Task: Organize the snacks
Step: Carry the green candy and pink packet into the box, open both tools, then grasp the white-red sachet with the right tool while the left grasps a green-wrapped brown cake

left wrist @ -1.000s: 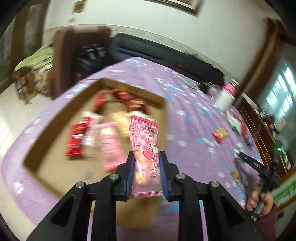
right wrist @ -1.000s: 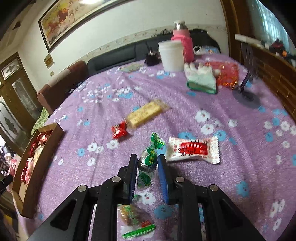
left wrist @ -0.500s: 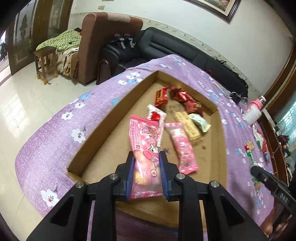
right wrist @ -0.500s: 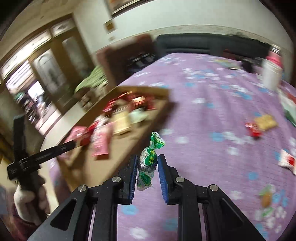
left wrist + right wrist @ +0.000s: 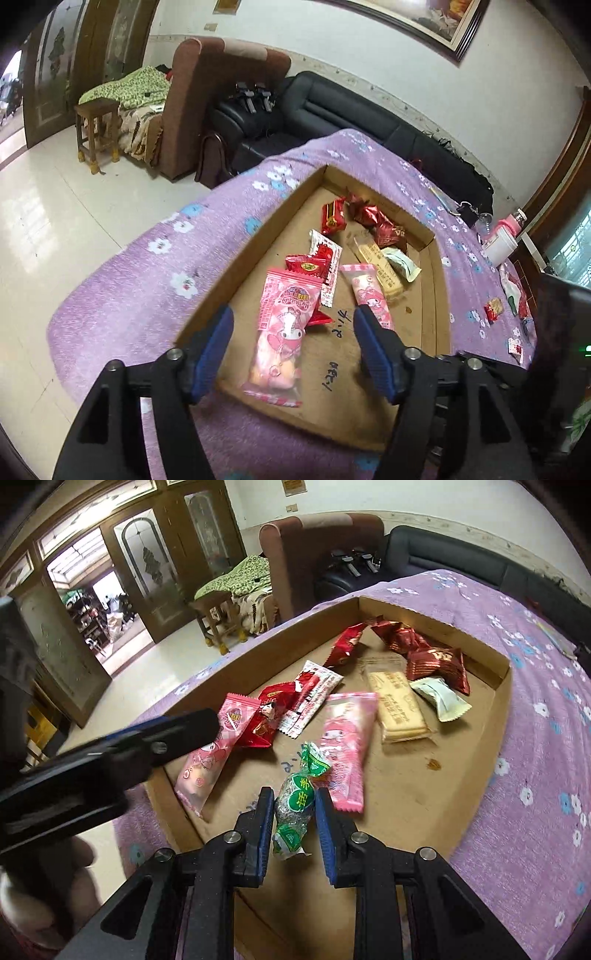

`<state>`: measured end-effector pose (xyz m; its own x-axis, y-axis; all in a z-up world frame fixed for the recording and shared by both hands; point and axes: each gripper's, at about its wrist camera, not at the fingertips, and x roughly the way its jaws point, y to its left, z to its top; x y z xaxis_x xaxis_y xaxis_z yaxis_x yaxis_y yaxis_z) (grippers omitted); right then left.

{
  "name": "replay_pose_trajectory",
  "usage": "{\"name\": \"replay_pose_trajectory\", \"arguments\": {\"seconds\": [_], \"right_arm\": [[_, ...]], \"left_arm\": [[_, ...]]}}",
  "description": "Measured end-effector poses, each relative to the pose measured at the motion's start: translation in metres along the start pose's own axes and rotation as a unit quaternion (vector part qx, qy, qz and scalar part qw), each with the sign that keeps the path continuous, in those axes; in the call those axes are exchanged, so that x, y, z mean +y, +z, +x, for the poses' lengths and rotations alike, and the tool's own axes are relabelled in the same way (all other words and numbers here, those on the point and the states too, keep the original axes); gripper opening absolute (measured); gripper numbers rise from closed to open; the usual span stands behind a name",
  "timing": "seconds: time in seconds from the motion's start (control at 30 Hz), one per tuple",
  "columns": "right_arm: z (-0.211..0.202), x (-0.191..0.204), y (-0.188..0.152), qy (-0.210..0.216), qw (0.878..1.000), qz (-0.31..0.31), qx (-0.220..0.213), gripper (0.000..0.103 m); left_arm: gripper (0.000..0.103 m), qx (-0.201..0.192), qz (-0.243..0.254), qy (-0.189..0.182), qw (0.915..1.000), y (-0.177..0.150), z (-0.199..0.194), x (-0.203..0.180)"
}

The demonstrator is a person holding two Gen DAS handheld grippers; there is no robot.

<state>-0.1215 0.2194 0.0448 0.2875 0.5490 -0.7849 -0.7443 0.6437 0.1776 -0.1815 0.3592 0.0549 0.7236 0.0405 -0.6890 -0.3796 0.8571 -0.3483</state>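
Observation:
A shallow cardboard box (image 5: 236,254) lies on the purple flowered tablecloth and holds several snacks. My left gripper (image 5: 291,314) hangs over the box's near end; its jaws are opening and do not touch the pink cartoon packet (image 5: 284,332) lying between them on the box floor. My right gripper (image 5: 293,792) is shut on a green-wrapped candy (image 5: 295,805), held above the box (image 5: 502,716) near its front edge. In the right wrist view one left finger (image 5: 177,731) reaches in from the left, above the pink packet (image 5: 210,760).
The box also contains a second pink packet (image 5: 371,295), a biscuit pack (image 5: 380,269) and red wrappers (image 5: 380,225). Loose snacks (image 5: 493,308) and a white cup (image 5: 498,247) sit on the cloth to the right. A sofa and armchair stand beyond the table.
The left jaws have spread and let go of the pink packet, which now lies in the box. The right gripper swung from the table's middle to over the box, still carrying the green candy.

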Motion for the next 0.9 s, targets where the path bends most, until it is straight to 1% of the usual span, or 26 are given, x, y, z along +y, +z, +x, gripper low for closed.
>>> {"name": "replay_pose_trajectory", "arguments": {"seconds": [0.07, 0.1, 0.13, 0.2, 0.33, 0.47, 0.53, 0.63, 0.73, 0.83, 0.9], "right_arm": [[0.002, 0.005, 0.0, -0.004, 1.0, -0.005, 0.001, 0.027], [0.001, 0.005, 0.0, -0.005, 1.0, -0.007, -0.001, 0.031], [-0.002, 0.006, -0.002, -0.008, 1.0, -0.009, -0.005, 0.038], [-0.009, 0.007, -0.005, -0.017, 1.0, -0.014, -0.018, 0.044], [-0.025, 0.004, -0.009, -0.031, 0.999, -0.012, -0.04, 0.045], [-0.049, -0.02, -0.022, -0.039, 0.997, 0.018, -0.058, 0.051], [-0.06, -0.035, -0.03, -0.047, 0.996, 0.035, -0.063, 0.054], [-0.075, -0.061, -0.046, -0.068, 0.994, 0.06, -0.068, 0.055], [-0.086, -0.084, -0.059, -0.084, 0.99, 0.084, -0.071, 0.055], [-0.099, -0.106, -0.075, -0.095, 0.987, 0.108, -0.074, 0.057], [-0.105, -0.12, -0.085, -0.102, 0.984, 0.126, -0.076, 0.057]], "left_arm": [[0.072, -0.003, 0.002, 0.004, 1.0, -0.001, -0.005, 0.001], [0.072, -0.005, 0.003, 0.005, 1.0, -0.001, -0.008, 0.001], [0.073, -0.007, 0.006, 0.006, 0.9999, -0.003, -0.012, 0.0], [0.073, -0.013, 0.015, 0.013, 0.9997, -0.004, -0.017, -0.004], [0.075, -0.02, 0.034, 0.029, 0.9988, -0.006, -0.022, -0.013], [0.075, -0.022, 0.057, 0.043, 0.9972, -0.012, -0.025, -0.027], [0.076, -0.027, 0.079, 0.057, 0.9949, -0.016, -0.027, -0.039], [0.076, -0.034, 0.108, 0.075, 0.9907, -0.022, -0.029, -0.057], [0.078, -0.041, 0.142, 0.093, 0.9847, -0.029, -0.031, -0.078], [0.082, -0.04, 0.17, 0.093, 0.9802, -0.037, -0.03, -0.098], [0.082, -0.035, 0.189, 0.091, 0.9772, -0.042, -0.028, -0.112]]}}
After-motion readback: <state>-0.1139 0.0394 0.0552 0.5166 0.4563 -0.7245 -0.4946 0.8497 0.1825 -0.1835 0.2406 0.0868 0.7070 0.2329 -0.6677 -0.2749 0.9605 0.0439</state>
